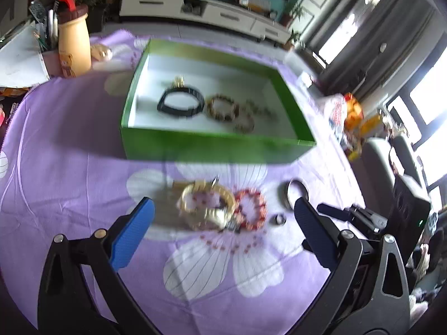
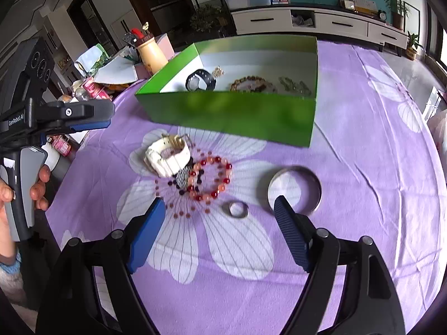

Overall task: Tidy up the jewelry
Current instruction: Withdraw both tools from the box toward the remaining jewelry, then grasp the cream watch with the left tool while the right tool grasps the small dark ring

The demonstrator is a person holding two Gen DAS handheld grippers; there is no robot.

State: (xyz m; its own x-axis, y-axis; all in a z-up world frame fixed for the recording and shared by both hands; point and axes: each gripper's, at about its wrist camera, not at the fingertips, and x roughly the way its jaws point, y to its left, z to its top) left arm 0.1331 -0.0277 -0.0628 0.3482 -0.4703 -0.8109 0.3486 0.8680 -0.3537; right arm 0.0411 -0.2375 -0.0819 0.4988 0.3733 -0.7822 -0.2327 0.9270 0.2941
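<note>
Beside green box [image 2: 229, 111] front wall: white watch [image 2: 167, 157], red bracelet [image 2: 212, 178].

Two fisheye views look forward and down along blue gripper fingers at a purple flowered cloth [image 1: 69, 145]. The left wrist view faces the green box [image 1: 212, 148] square on; the right wrist view sees it [image 2: 232, 111] from its right corner. Both share the box and the white watch [image 2: 167, 156].
</note>
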